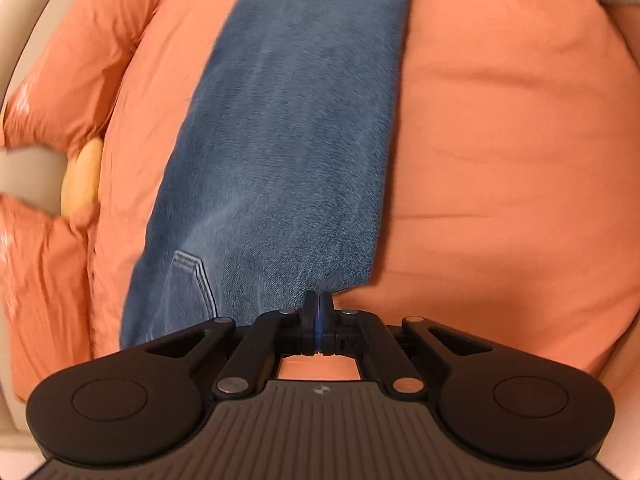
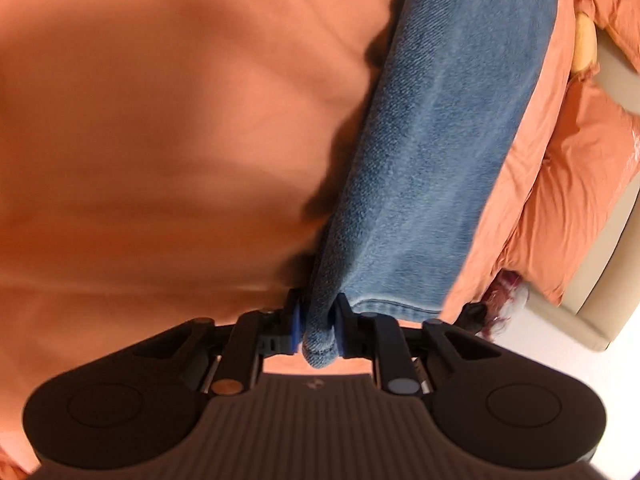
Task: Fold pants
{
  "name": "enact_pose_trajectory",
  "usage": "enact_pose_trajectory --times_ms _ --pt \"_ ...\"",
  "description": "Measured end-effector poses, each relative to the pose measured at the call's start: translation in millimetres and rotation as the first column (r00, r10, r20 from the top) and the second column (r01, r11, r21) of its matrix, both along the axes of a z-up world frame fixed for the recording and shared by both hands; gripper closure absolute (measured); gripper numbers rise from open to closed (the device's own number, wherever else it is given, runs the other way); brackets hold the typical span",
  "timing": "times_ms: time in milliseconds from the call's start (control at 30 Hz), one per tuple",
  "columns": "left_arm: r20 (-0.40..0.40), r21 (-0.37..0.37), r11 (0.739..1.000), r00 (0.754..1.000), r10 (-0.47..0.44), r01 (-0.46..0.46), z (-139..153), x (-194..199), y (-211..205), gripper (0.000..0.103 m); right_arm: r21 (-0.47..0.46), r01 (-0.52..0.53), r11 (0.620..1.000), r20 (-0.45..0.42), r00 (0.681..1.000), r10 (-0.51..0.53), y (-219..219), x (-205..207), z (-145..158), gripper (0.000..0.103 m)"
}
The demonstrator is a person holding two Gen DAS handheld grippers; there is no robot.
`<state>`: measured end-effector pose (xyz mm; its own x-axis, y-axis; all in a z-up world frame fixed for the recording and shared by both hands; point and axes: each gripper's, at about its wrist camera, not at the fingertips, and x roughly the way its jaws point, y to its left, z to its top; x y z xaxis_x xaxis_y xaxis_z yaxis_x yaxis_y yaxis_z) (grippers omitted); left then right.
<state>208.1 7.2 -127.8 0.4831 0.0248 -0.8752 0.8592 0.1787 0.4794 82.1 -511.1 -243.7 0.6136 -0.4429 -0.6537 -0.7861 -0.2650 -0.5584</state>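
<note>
The pants [image 1: 280, 140] lie long and flat on the orange bed [image 1: 500, 160], stretching away ahead of both jaws; the left gripper [image 1: 319, 320] has its jaws clenched on the near edge of the cloth; the right gripper [image 2: 316, 320] pinches a bunched hem between its jaws; the legs look stacked together, so I think folding end to end is left.

Jeans [image 1: 280, 140] far end cut off by top edge, waistband hidden behind left claw [image 1: 319, 304]
</note>
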Motion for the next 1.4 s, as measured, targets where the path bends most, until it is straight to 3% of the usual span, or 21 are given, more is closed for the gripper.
enact_pose_trajectory --times_ms 67,133,233,300,367,400,500,567,667,700,767,833,933,1000,1133,1233,1400 --pt "-0.007 -0.026 0.999 0.999 0.037 -0.037 13.2 3.8 -0.8 0.093 0.013 0.03 0.999 0.016 0.999 -0.03 -7.1 -0.5 4.8 0.065" --pt "-0.015 -0.063 0.994 0.996 0.091 -0.092 23.9 14.3 -4.6 0.091 0.087 0.159 0.984 0.014 0.987 -0.16 -11.3 9.1 21.9 0.065" --pt "-0.053 -0.122 0.976 0.983 0.174 -0.18 35.3 35.4 -15.4 0.091 0.235 0.389 0.891 -0.011 0.917 -0.398 -24.3 27.7 57.3 0.06" --pt "-0.082 -0.151 0.963 0.973 0.215 -0.225 40.0 50.7 -25.7 0.089 0.341 0.512 0.788 -0.038 0.845 -0.533 -36.9 36.7 80.9 0.06" --pt "-0.093 -0.172 0.952 0.967 0.238 -0.251 41.4 64.9 -38.2 0.087 0.454 0.619 0.641 -0.077 0.744 -0.664 -52.1 54.2 102.7 0.06" --pt "-0.099 -0.18 0.948 0.963 0.249 -0.264 41.2 71.6 -45.5 0.087 0.517 0.656 0.55 -0.107 0.687 -0.719 -60.9 63.2 112.4 0.06" --pt "-0.119 -0.203 0.941 0.96 0.252 -0.272 38.5 87.2 -70.5 0.085 0.683 0.694 0.228 -0.245 0.512 -0.824 -86.8 85.0 133.4 0.06" --pt "-0.127 -0.22 0.939 0.962 0.243 -0.266 36.0 93.7 -89.7 0.085 0.742 0.67 0.031 -0.345 0.421 -0.839 -99.1 99.4 134.7 0.06" --pt "-0.16 -0.255 0.935 0.964 0.212 -0.248 32.7 101.5 -121.8 0.083 0.759 0.61 -0.226 -0.494 0.314 -0.811 -114.9 120.8 127.1 0.059" --pt "-0.169 -0.267 0.934 0.966 0.196 -0.237 31.6 102.9 -133.9 0.083 0.75 0.591 -0.296 -0.539 0.286 -0.792 -118.8 127.8 122.8 0.058" --pt "-0.192 -0.281 0.936 0.968 0.163 -0.213 27.0 105.9 -159.0 0.083 0.715 0.573 -0.401 -0.618 0.25 -0.745 -118.5 133.3 112.7 0.058" --pt "-0.2 -0.301 0.936 0.971 0.127 -0.185 22.0 106.3 -184.5 0.082 0.69 0.566 -0.451 -0.659 0.232 -0.716 -122.8 144.5 97.5 0.058" --pt "-0.224 -0.324 0.935 0.972 0.071 -0.143 11.8 106.9 -221.1 0.082 0.664 0.569 -0.485 -0.687 0.209 -0.695 -128.3 153.5 75.7 0.056" --pt "-0.234 -0.328 0.939 0.972 0.022 -0.1 3.1 104.9 -244.4 0.083 0.648 0.568 -0.507 -0.706 0.199 -0.68 -137.7 160.2 60.9 0.047" --pt "-0.253 -0.332 0.942 0.966 -0.045 -0.043 -17.1 109.1 -280.9 0.082 0.6 0.543 -0.588 -0.77 0.193 -0.607 -150.8 162.7 45.0 0.037" --pt "-0.266 -0.31 0.95 0.962 -0.053 -0.034 -35.7 114.0 -301.8 0.083 0.613 0.536 -0.581 -0.768 0.232 -0.597 -147.2 161.9 41.7 0.037" --pt "-0.273 -0.25 0.967 0.961 -0.029 -0.042 -56.4 121.8 -323.1 0.083 0.652 0.524 -0.548 -0.737 0.266 -0.622 -134.8 159.5 42.4 0.042"
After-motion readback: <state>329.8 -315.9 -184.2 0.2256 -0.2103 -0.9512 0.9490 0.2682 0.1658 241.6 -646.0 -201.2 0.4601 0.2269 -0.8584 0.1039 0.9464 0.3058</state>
